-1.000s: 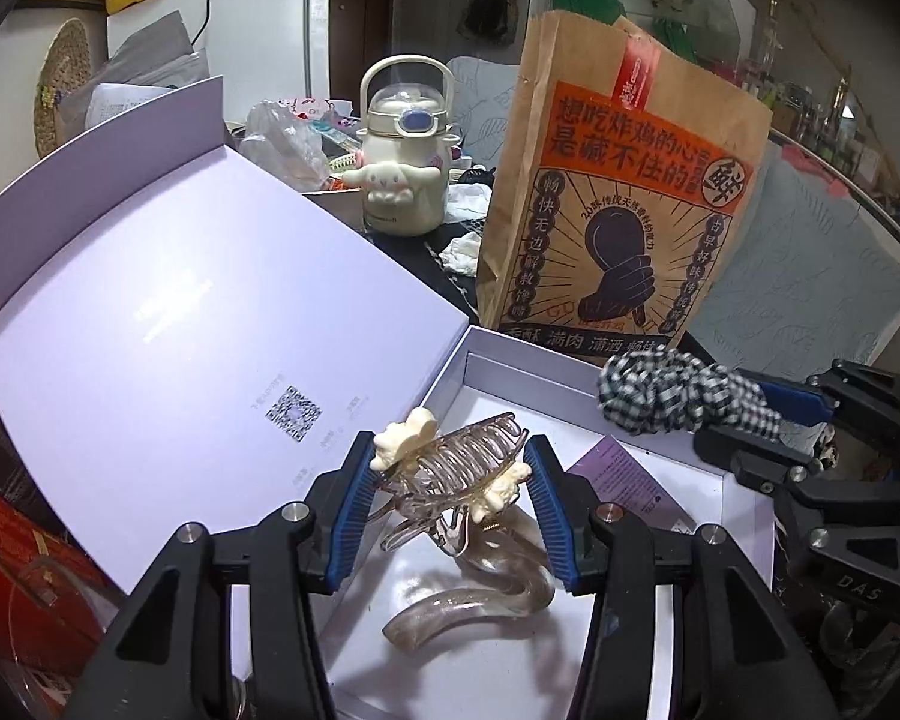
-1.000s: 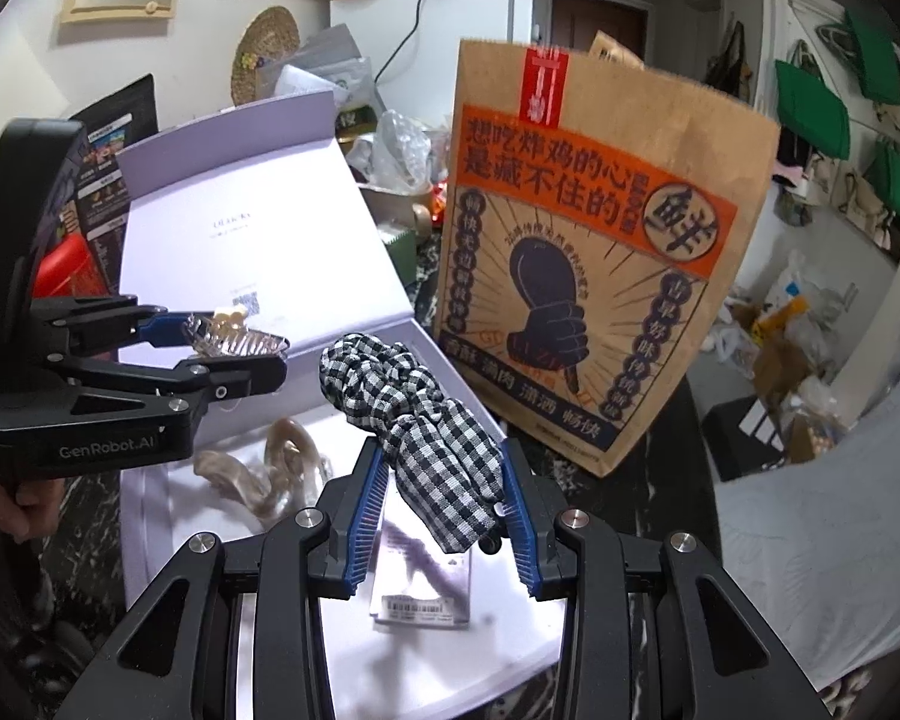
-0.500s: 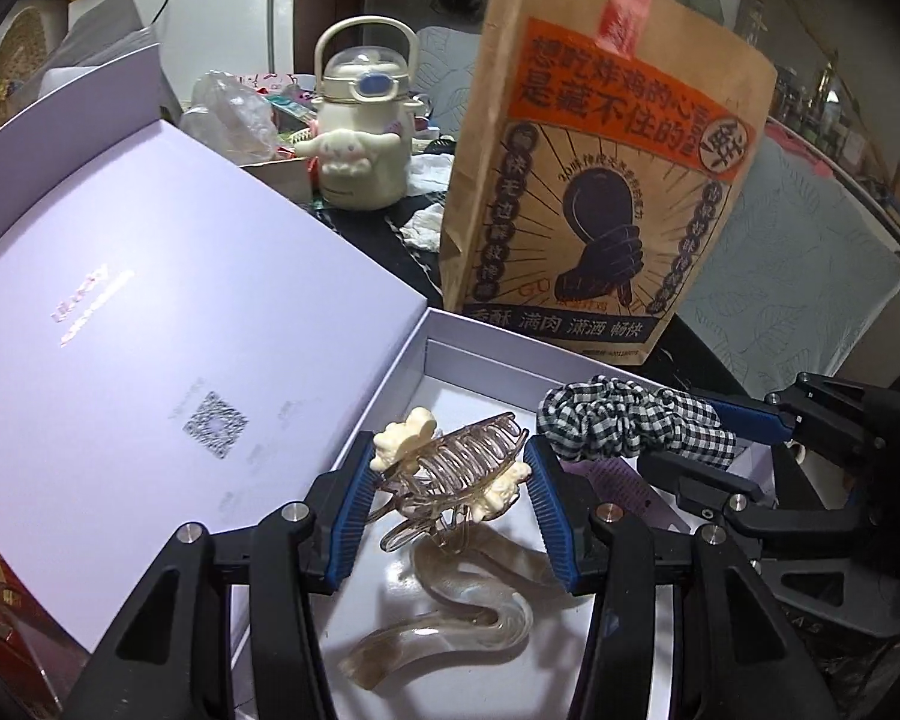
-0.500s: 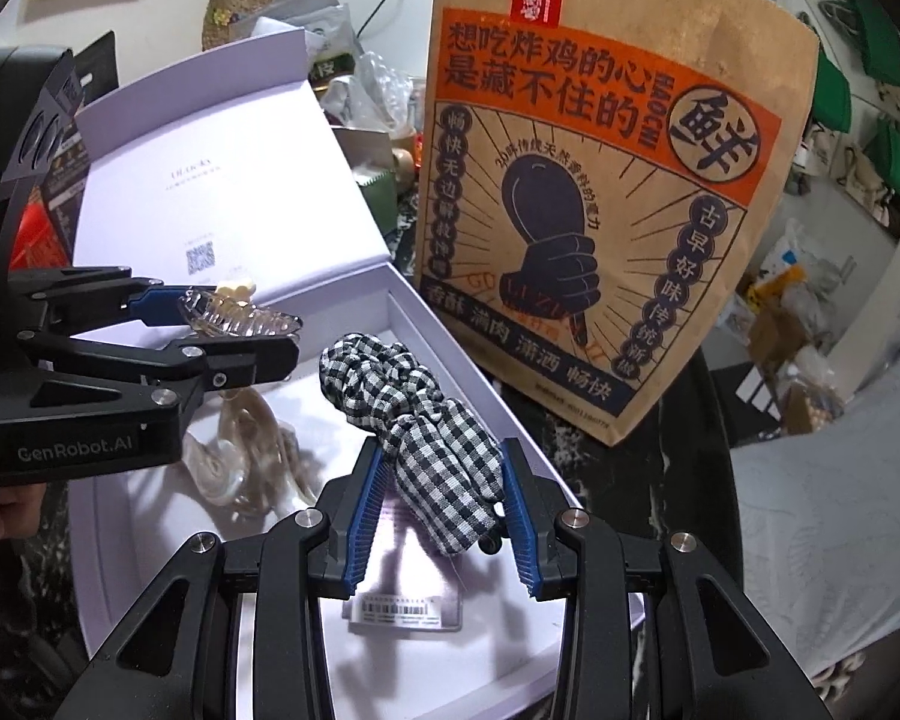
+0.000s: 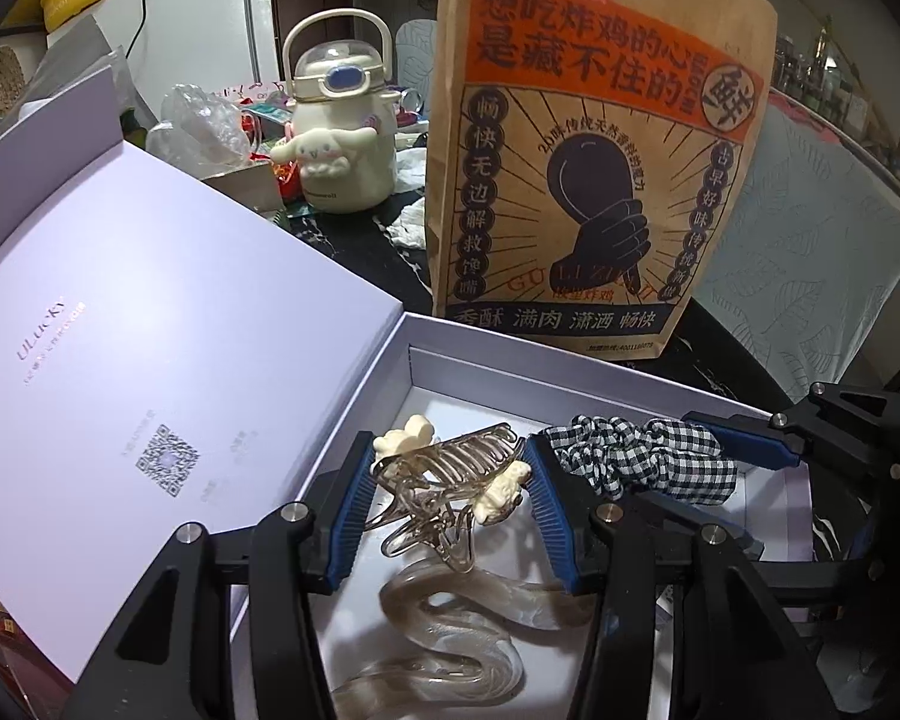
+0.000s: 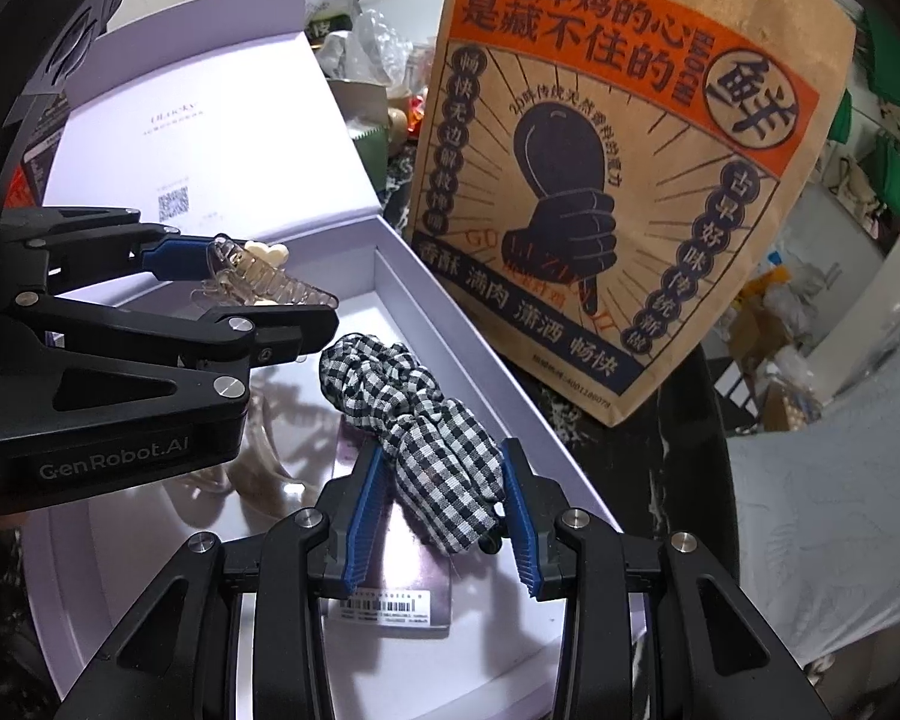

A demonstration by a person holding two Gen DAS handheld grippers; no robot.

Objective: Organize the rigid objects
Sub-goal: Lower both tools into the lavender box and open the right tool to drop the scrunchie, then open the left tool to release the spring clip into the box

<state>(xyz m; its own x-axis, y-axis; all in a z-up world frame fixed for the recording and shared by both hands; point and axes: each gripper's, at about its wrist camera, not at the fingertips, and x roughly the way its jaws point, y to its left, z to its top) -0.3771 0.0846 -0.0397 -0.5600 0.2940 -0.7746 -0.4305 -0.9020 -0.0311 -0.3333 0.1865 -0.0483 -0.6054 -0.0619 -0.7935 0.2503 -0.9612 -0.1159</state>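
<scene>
While both grippers hang over the open white box [image 5: 600,369], each has something pinched between its blue pads. At the lower centre of the left wrist view, the left gripper [image 5: 447,495] is closed part-way on a clear claw hair clip [image 5: 450,480] with cream ornaments, the clip's teeth pointing up and away toward the box's far wall. Directly below it, near the bottom edge of the frame, a wavy translucent hair clip [image 5: 450,636] lies on the box floor. To the right in the same view, the right gripper [image 5: 714,456] reaches in from the frame's right side, its fingers narrowed around a black-and-white checked scrunchie [image 5: 642,465], which hangs just beside the claw clip, above the box interior.

From the right wrist view, the scrunchie [image 6: 426,420] fills the centre, squeezed at its near end between the right gripper's pads [image 6: 369,510] and drooping forward over a purple card with a barcode label [image 6: 390,606] on the box floor. The left gripper [image 6: 258,288] enters from the left of that frame, holding the claw clip above the box's inner edge.

Behind the box, a tall brown paper bag [image 5: 594,168] with orange and navy print stands upright in the upper centre. The box's lilac lid [image 5: 150,324] leans open at the left, and a cream character bottle [image 5: 342,120] sits at the upper left.
</scene>
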